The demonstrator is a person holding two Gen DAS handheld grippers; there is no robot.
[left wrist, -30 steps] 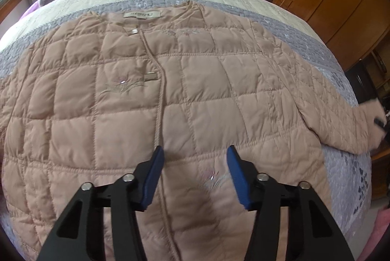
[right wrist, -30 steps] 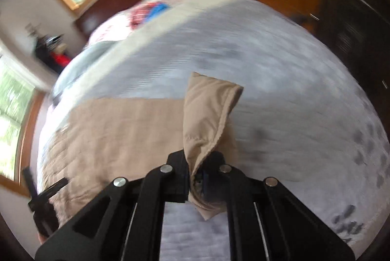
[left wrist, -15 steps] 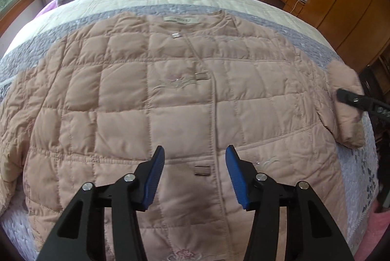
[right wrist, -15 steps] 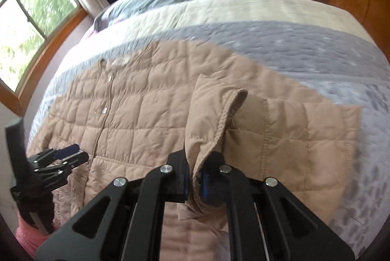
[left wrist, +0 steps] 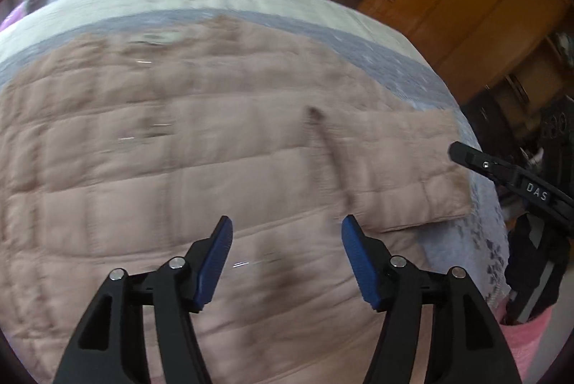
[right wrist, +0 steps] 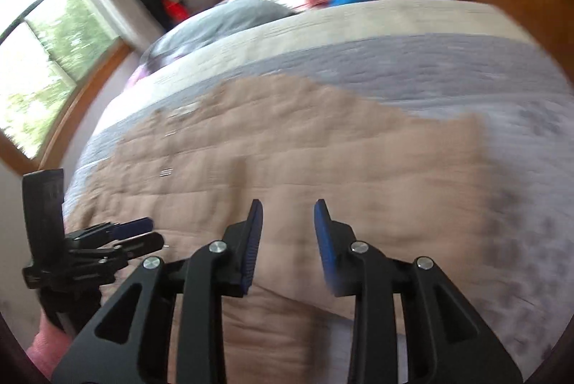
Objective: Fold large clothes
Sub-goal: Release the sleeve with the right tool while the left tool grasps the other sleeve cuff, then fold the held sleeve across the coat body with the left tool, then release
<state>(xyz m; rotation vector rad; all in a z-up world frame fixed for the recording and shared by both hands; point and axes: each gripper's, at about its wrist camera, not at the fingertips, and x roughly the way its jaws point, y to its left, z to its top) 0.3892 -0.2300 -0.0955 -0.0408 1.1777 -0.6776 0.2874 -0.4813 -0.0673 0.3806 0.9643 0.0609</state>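
The bed [left wrist: 394, 61] took up most of the room, with the quilted pink jacket [left wrist: 179, 150] spread flat across its grey-and-cream cover, front side up, I'd guess so there was room to fold. One sleeve [left wrist: 412, 168] lay doubled in over the body near the bed's edge, looking like the first fold done. Both views were pretty blurry. The left gripper [left wrist: 287, 258] hovered over the lower front, jaws wide apart and empty. The right gripper [right wrist: 288, 240] was parted too, gripping nothing.
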